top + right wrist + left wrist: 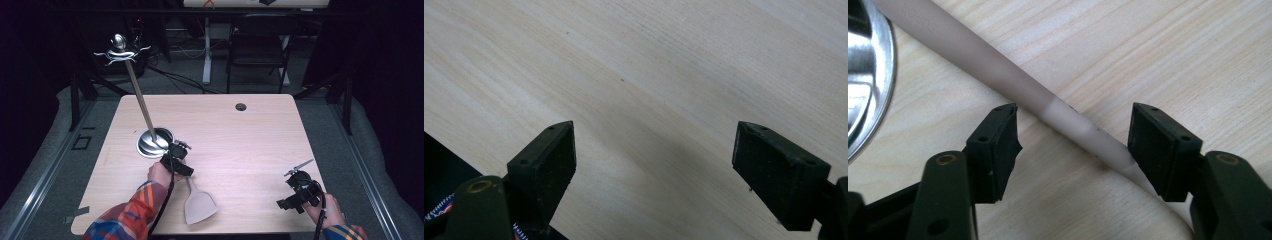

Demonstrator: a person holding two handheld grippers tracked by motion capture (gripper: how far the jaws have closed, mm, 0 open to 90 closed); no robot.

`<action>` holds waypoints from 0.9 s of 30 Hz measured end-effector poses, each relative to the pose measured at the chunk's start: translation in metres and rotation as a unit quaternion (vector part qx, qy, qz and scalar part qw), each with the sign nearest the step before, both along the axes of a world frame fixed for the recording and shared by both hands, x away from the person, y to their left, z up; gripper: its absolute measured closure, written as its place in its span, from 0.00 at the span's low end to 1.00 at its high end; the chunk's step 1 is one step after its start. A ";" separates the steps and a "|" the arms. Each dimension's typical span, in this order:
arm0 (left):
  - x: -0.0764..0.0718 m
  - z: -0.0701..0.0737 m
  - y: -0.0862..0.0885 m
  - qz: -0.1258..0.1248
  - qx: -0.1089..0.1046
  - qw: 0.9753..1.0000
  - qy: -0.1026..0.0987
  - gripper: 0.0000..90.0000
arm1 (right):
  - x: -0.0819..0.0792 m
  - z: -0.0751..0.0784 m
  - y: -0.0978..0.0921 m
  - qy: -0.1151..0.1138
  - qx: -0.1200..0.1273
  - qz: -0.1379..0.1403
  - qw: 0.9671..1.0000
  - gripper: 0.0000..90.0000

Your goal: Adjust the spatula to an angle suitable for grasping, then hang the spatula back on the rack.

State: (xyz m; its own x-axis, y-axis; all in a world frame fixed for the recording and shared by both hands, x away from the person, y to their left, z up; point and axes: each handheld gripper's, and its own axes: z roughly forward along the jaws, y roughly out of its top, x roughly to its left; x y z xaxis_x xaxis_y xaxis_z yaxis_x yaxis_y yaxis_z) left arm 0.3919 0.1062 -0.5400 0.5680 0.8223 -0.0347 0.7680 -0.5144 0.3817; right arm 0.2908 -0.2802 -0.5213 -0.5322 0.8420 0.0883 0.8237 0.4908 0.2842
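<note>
A beige spatula lies flat on the wooden table near the front edge, its handle running up toward my left gripper. In the left gripper view the handle passes diagonally between the two jaws of the left gripper, which stands open with a gap on either side of the handle. My right gripper hovers over bare wood at the front right. It is open with nothing between its jaws.
A utensil stand with a round metal base, a tilted-looking wooden pole and metal hooks on top stands just left of the left gripper; its base edge is close. A cable hole and a black chair lie beyond.
</note>
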 end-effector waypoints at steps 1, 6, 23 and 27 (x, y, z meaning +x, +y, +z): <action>0.000 0.000 0.001 0.001 0.002 1.000 0.002 0.38 | -0.001 -0.001 0.001 -0.007 0.007 -0.010 1.000 0.19; 0.001 -0.001 0.005 0.025 0.001 1.000 0.012 0.28 | 0.000 0.000 -0.001 0.001 -0.002 0.002 1.000 0.19; -0.001 -0.011 -0.001 0.005 -0.017 0.999 0.043 0.40 | 0.000 0.000 0.001 -0.002 0.009 0.000 1.000 0.19; 0.002 -0.011 0.002 -0.008 -0.029 0.998 0.049 0.43 | 0.000 0.000 0.001 0.001 0.007 0.001 1.000 0.19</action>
State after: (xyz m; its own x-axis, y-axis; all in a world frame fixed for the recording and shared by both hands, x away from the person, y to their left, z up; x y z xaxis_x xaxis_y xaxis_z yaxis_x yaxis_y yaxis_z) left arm 0.3934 0.1085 -0.5509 0.5719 0.8085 -0.1390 0.7955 -0.5052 0.3347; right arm 0.2908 -0.2795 -0.5215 -0.5332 0.8399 0.1011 0.8235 0.4879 0.2896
